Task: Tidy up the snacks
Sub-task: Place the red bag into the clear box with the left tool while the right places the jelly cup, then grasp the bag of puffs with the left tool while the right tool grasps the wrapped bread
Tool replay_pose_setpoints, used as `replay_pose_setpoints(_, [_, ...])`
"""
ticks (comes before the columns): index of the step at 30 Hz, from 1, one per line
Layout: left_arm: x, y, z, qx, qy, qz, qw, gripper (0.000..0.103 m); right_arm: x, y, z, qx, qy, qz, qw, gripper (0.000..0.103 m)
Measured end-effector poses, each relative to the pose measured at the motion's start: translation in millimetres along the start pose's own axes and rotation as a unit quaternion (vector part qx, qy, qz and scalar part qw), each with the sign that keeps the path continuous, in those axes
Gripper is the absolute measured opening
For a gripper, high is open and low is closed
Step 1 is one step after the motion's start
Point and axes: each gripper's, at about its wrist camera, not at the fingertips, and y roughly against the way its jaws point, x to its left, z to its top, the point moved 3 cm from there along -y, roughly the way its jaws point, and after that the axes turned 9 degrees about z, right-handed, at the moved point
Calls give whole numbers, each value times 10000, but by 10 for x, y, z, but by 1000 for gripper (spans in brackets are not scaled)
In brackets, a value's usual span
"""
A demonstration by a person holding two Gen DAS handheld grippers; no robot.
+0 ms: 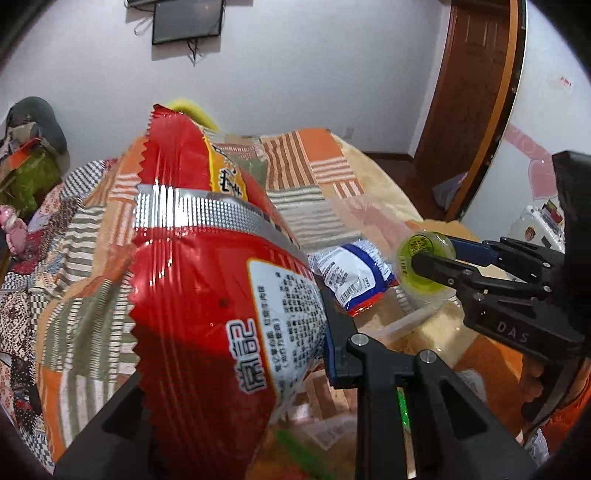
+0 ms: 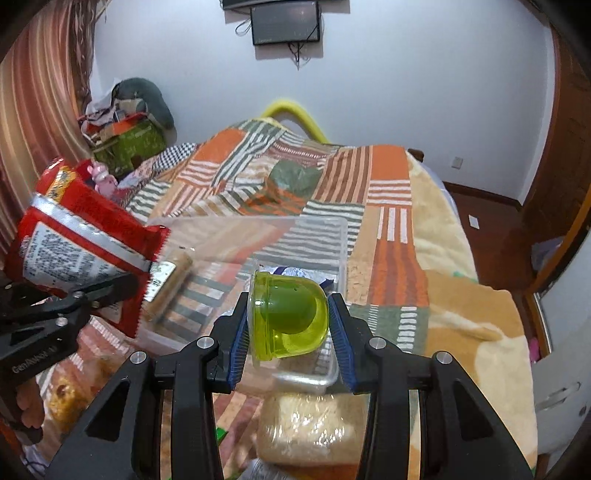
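Each gripper holds one snack: red bag [image 1: 207,295], green jelly cup [image 2: 290,314].

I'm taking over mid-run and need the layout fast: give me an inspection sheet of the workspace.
Surface: bed with patchwork blanket; clear plastic bin lying on it.
Job's things: red snack bag and green jelly cup both held above the bed; blue-white packet and brown stick snack in the bin; wrapped pale snack near the camera.
Clutter: pile of bags beside the bed, pink toy.
Grippers: left gripper shut on the red bag; right gripper shut on the cup.
Cables: wires hanging under the wall screen.
Surroundings: white wall, striped curtain, wooden door.
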Motion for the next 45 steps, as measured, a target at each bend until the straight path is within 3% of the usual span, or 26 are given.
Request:
replay_pose_setpoints(6, [-32,-212,36,202,-20,-152,9997,24,-9,-142,-14,222,107,35,9997,37])
replay_pose_setpoints(12, [-25,-349,11,360,-38,39,9993,27,13,-140,-45,361,192,-1,9992,38])
replay_pose_setpoints(14, [-32,-355,-2,420,-68,78,9991,38,25,-129,-16,356,212,-34,9991,38])
replay_pose_setpoints(29, [292,542,-191,-81,3,539,9985,73,14,478,-56,-109,146,16,9998,65])
replay_pose_setpoints(34, [493,682,-372,17,123,772,9969,82,6,593,-144,-131,141,-49,9998,71])
replay_pose_setpoints(45, [834,679,-1246,845,499,972,9904,83,-93,597,-510,183,89,-241,9995,83])
